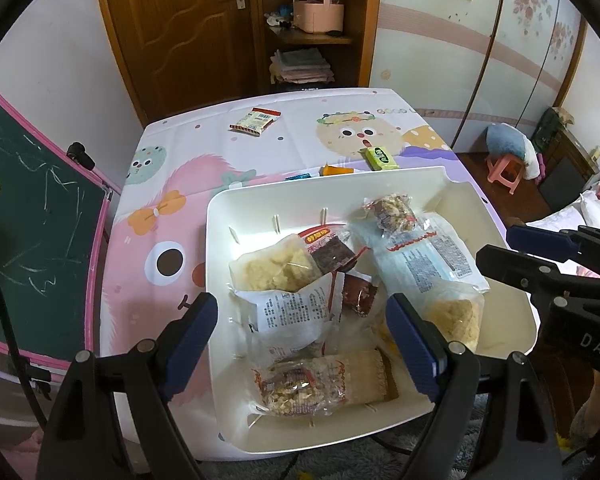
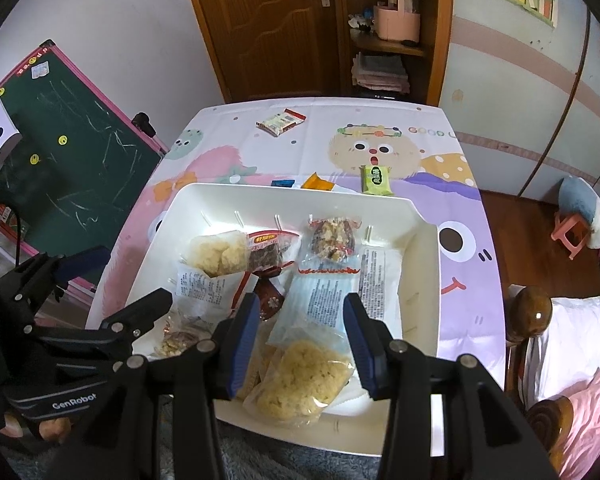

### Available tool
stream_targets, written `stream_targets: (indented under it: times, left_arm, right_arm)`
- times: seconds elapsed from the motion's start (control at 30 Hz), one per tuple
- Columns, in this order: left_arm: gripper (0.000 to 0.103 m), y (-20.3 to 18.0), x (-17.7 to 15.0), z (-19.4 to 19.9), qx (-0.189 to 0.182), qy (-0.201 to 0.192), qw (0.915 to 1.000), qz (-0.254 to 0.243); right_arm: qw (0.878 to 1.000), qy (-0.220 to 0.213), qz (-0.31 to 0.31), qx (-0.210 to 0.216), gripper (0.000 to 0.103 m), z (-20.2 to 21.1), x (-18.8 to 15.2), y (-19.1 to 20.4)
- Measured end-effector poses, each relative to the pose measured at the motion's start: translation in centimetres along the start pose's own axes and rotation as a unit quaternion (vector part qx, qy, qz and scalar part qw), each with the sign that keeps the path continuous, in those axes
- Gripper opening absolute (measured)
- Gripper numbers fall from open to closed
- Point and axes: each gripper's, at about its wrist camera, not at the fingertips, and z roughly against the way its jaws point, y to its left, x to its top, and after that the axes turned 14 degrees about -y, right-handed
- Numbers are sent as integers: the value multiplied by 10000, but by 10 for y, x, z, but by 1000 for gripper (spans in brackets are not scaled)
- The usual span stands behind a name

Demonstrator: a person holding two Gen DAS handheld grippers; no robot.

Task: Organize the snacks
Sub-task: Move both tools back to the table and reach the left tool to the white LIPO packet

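Over the white bin (image 2: 420, 248), both grippers' jaws gape wide and empty above the snack packets (image 2: 300, 380).

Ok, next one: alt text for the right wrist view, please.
The open right gripper hovers over a white plastic bin of wrapped snacks, above a clear bag of yellow puffed-rice cake. Beyond the bin, a green packet, an orange packet and a red-and-white packet lie on the cartoon-print tablecloth.
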Motion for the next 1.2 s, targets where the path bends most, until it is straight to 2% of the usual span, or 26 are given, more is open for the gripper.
stream_targets:
  times: [0.33,0.47,0.57,0.7,0.8,0.87,0.97,1.07,1.2]
  left_arm:
    - [85,6,5,-16,4,122,9999,-19]
    - [85,7,11,-25,31,161,9999,-43]
    - [85,12,25,-32,32,107,9999,-46]
    - [85,21,55,-33,171,-220,9994,-206]
    - [85,29,87,-30,414,-587,9965,-419]
    - [85,35,114,-30,414,-746,9952,-488]
    - [85,46,155,-37,255,-815,9952,-468]
    - [85,53,197,-53,341,-856,9941,-576]
    - [85,68,247,-94,504,-724,9943,-603]
  right_arm:
    - [9999,155,-32,30,44,-17,2,-3]
    - [9998,124,143,35,44,-23,7,0]
    - [9994,-5,332,-117,44,-27,16,0]
    - [9962,-281,681,-469,44,-31,37,-3]
    - [9860,-819,1142,-894,44,-27,59,-3]
    - [9801,-1016,1365,-1021,44,-29,79,-7]
    - [9821,-1015,1313,-886,44,-37,116,-20]
    - [9859,-883,1214,-741,44,-53,154,-35]
    - [9936,-428,761,-714,48,-98,193,-67]
